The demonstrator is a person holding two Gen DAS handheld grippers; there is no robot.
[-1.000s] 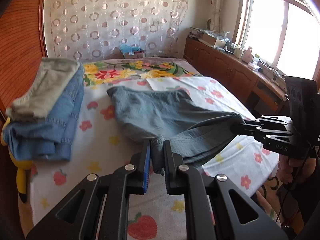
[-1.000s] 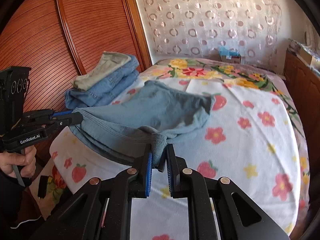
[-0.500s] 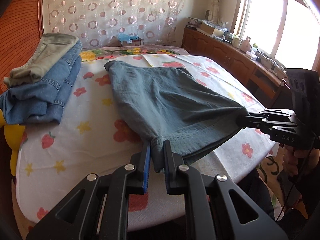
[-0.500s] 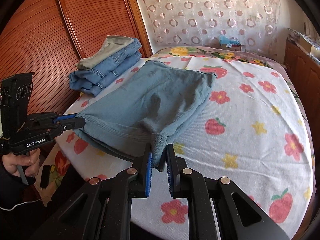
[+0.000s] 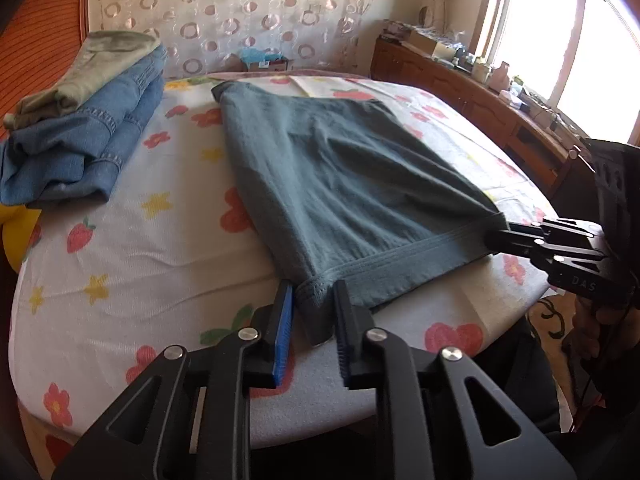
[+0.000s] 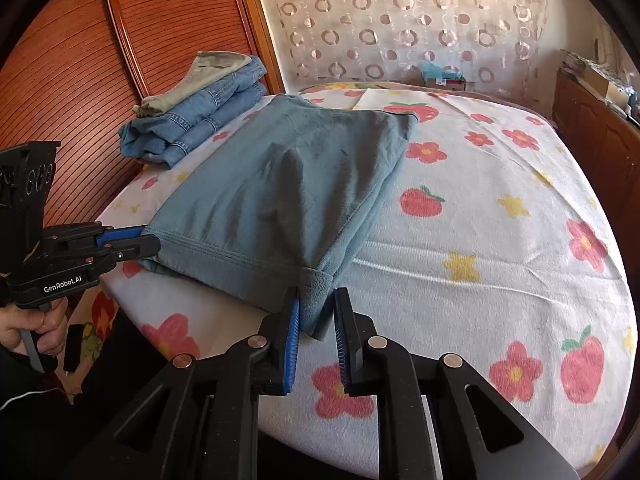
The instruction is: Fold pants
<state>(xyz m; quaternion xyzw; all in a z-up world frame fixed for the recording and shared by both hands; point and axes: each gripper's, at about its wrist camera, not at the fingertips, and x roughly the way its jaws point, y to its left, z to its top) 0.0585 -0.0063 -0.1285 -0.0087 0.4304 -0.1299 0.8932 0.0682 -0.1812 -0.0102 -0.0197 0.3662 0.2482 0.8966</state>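
Grey-blue pants [image 5: 340, 184] [image 6: 288, 184] lie folded flat on the flowered bed sheet [image 5: 140, 240], waistband along the near edge. My left gripper [image 5: 314, 312] has the waistband's left corner between its blue pads; its jaws are opening and a gap shows on both sides of the cloth. My right gripper [image 6: 316, 312] stands at the other waistband corner, jaws also opening, the cloth loose between the pads. Each gripper shows in the other's view, the right gripper [image 5: 496, 238] and the left gripper [image 6: 150, 240], tips at the waistband ends.
A stack of folded jeans with an olive garment on top [image 5: 80, 136] [image 6: 200, 116] sits at the bed's far left by the wooden wall panel [image 6: 120, 80]. Low wooden cabinets [image 5: 480, 96] run under the window on the right. A person's hand [image 6: 36, 324] holds the left gripper.
Both grippers came down and laid the pants' waistband on the bed. The pants went from hanging stretched to lying flat. Both sets of jaws have parted from the cloth.
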